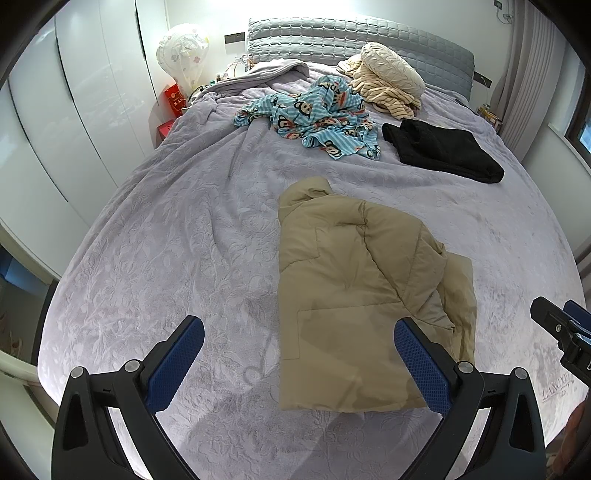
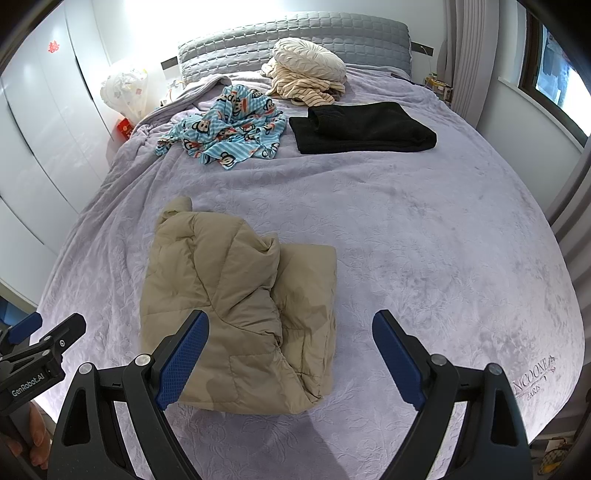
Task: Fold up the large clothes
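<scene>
Blue dimpled pads line the black fingers of both claws, which hover angled down over the foot of the bed with nothing between them. In its own view the left gripper [image 1: 299,352] stands spread wide, one finger over bare cover, the other in front of the near edge of the jacket without pressing on it. The right gripper [image 2: 290,354] is just as wide, its left finger over the jacket's near part and its right finger over the lilac bedspread [image 2: 424,236]. At the lower left of the right view the left tool's side carries the white lettering "GenRobot.AI", with fingertips [image 2: 37,435] of the person's hand below it. Near the bed's corner the bedspread bears stitched writing that ends in "NCOONE" above "PARIS". Just beyond the claws, the task's tan puffer jacket [image 1: 351,280] lies folded into a rough rectangle, collar pointing away. Farther off lie a blue striped monkey-print garment [image 2: 225,129] in a crumpled heap and a folded black garment [image 2: 362,129]. Beige striped clothing [image 2: 303,88] under a cream round cushion [image 2: 310,59] sits by the quilted grey headboard [image 2: 295,33].
</scene>
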`<state>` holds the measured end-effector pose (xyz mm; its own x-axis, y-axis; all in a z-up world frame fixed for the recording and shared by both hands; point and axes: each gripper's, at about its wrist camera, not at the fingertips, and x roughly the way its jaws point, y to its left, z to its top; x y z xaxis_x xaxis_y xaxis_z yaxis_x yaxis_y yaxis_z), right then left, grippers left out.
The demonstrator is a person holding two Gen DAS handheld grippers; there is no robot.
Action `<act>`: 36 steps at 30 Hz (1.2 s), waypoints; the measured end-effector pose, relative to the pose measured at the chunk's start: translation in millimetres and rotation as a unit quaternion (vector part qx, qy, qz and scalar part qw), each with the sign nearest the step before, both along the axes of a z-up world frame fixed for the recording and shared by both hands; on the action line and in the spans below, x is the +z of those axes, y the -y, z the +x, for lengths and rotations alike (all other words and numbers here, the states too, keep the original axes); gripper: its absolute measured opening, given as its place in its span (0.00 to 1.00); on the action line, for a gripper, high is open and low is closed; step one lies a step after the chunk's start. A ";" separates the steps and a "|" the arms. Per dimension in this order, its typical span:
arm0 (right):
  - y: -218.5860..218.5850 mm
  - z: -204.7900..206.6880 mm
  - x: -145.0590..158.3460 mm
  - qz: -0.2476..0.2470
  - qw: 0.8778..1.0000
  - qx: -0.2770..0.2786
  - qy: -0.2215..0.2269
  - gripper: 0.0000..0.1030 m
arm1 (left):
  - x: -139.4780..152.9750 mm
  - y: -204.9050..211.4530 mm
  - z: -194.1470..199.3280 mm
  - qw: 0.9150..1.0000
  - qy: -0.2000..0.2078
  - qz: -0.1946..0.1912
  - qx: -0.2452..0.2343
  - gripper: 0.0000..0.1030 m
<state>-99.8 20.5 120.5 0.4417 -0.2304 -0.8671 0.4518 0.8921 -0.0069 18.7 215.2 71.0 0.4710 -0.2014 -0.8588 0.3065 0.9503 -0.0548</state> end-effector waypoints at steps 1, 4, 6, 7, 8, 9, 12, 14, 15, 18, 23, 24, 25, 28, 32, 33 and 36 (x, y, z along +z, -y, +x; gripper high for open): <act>-0.2 0.0 -0.5 0.000 1.000 0.000 0.000 0.89 | 0.0 0.0 0.1 1.000 0.000 -0.001 0.000 1.00; -0.8 0.1 -0.8 0.000 1.000 0.000 0.000 0.89 | -0.3 -0.6 1.3 1.000 0.000 0.000 -0.001 1.00; -0.9 0.0 -0.5 0.000 1.000 0.000 0.000 0.89 | -0.3 -0.5 1.3 1.000 0.000 0.000 -0.001 1.00; -1.4 0.0 -0.8 0.000 1.000 -0.001 0.000 0.89 | -0.3 -0.6 1.3 1.000 0.000 0.000 -0.001 1.00; -1.4 0.1 -0.8 0.000 1.000 -0.001 0.000 0.89 | -0.2 -0.4 1.1 1.000 0.001 0.000 -0.001 1.00; -1.7 0.1 -1.0 0.000 1.000 -0.001 0.000 0.89 | -0.3 -0.6 1.3 1.000 0.000 0.000 -0.001 1.00; -1.7 0.2 -0.7 0.000 1.000 -0.001 0.001 0.89 | -0.3 -0.7 1.6 1.000 0.000 0.000 -0.001 1.00; -1.8 0.2 -1.1 0.000 1.000 -0.001 0.000 0.89 | -0.3 -0.1 1.2 1.000 0.000 0.000 -0.001 1.00; -1.9 0.3 -1.4 0.000 1.000 -0.001 0.000 0.89 | -0.3 0.0 1.2 1.000 0.000 0.001 -0.001 1.00; -2.4 0.3 -1.5 0.000 1.000 -0.001 0.000 0.89 | -0.3 -0.6 1.3 1.000 0.000 0.001 -0.001 1.00; -2.9 0.4 -1.1 -0.001 1.000 -0.001 0.001 0.89 | -0.4 -0.1 1.4 1.000 0.001 0.001 -0.001 1.00; -3.0 0.3 -1.2 -0.001 1.000 -0.002 0.001 0.89 | -0.3 -0.8 2.4 1.000 0.000 0.001 -0.001 1.00; -3.3 0.4 -1.8 -0.001 1.000 -0.002 0.001 0.89 | -0.2 -0.7 2.5 1.000 0.001 0.001 -0.001 1.00; -3.5 0.6 -1.9 0.000 1.000 -0.002 0.001 0.89 | -0.2 -0.9 3.5 1.000 0.000 0.003 0.001 1.00; -4.1 0.7 -1.9 0.000 1.000 -0.002 0.001 0.89 | 0.1 -2.6 5.9 1.000 -0.001 0.003 0.004 1.00; -4.1 0.7 -1.7 -0.001 1.000 -0.002 0.001 0.89 | 0.3 -3.0 6.2 1.000 -0.001 0.003 0.005 1.00; -4.5 0.9 -2.0 0.000 1.000 -0.002 0.000 0.89 | -0.1 -2.4 6.0 1.000 0.000 0.004 0.004 1.00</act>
